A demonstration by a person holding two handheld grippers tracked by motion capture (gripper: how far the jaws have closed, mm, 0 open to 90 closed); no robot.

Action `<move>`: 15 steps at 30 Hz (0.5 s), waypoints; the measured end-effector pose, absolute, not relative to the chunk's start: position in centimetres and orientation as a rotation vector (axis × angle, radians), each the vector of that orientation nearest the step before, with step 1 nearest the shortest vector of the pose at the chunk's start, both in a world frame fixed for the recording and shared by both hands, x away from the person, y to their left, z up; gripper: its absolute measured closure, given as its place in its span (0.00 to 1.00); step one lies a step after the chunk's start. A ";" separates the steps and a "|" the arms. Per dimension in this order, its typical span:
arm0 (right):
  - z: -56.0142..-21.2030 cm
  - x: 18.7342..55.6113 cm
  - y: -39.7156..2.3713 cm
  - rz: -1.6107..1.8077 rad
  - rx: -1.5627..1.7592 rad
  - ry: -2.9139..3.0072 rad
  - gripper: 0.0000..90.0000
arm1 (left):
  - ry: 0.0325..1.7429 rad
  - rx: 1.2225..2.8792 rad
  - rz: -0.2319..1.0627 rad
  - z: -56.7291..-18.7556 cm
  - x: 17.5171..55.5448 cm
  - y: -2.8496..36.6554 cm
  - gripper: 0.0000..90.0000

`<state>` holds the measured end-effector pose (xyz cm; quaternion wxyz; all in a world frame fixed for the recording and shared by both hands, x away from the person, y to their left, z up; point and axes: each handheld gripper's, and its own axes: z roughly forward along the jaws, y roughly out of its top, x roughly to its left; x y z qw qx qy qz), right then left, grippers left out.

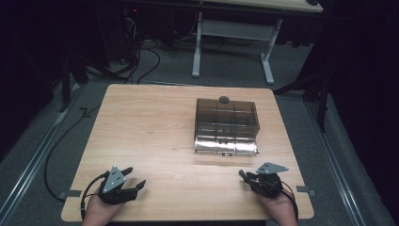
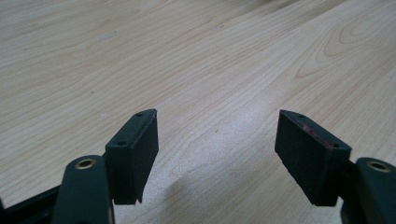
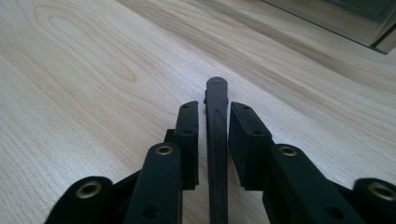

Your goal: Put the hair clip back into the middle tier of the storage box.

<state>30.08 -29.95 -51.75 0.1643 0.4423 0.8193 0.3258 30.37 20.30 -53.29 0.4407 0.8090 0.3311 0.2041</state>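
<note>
Black slim tool (image 3: 216, 140) sits clamped between the right gripper (image 3: 212, 112) jaws; left gripper (image 2: 217, 140) jaws gape empty.

I cannot identify the box (image 1: 226, 126) contents through its tinted walls; at 12 o'clock, the desk (image 1: 263, 5) is cropped.

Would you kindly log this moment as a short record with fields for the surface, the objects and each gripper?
surface: light wooden table
object: smoky translucent plastic box with a round grey knob at the far edge of its top, right of table centre
left gripper: jaws wide apart, nothing between them, near the table's near left edge
right gripper: jaws closed on a slim black stick-like tool, near right edge
hands: one behind each gripper
</note>
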 end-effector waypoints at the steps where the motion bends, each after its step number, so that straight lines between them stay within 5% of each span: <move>1: -51.6 30.1 -29.9 0.922 1.273 2.337 0.79 | 0.821 2.009 0.505 -53.3 30.4 20.3 0.34; 15: -49.6 32.2 -28.9 0.631 1.369 2.541 0.75 | 0.809 2.010 0.497 -53.3 30.3 20.3 0.34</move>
